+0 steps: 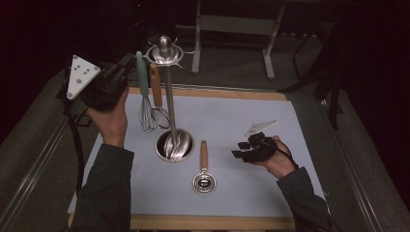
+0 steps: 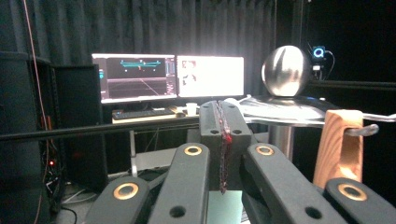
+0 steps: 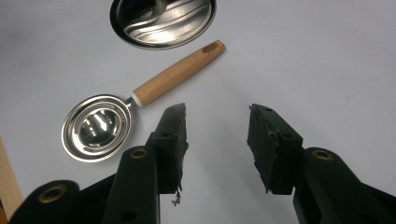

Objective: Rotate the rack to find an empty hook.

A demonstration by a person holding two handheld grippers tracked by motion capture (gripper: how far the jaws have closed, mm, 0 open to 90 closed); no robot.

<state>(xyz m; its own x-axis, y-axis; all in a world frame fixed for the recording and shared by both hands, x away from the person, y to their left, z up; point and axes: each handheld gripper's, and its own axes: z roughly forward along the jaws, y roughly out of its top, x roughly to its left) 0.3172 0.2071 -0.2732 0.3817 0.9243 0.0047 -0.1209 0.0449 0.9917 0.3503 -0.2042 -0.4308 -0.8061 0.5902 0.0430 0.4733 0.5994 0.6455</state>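
Desk [image 1: 290,145]: covered by a pale mat, with the utensil stand left of centre and both hands over it.
Utensil stand [image 1: 169,96]: upright steel pole on a round dished base, ball knob on top; a whisk [image 1: 146,108] with a green handle and a wood-handled tool [image 1: 155,87] hang from its hooks.
Left hand-held gripper [image 1: 126,65]: held high beside the top of the stand, jaws pressed fully together, nothing visibly between them; in the left gripper view the hanging wooden handle [image 2: 338,147] is just to its right.
Right hand-held gripper [image 1: 237,149]: low over the mat, jaws wide apart and empty, bare mat between them.
Scoop [image 1: 204,171]: small steel bowl with a wooden handle, flat on the mat in front of the stand base, apart from it.
Key relation: the scoop lies just to the left of the right hand-held gripper; its long axis runs away from the person, bowl nearest them. The right hand looks much the nearer.
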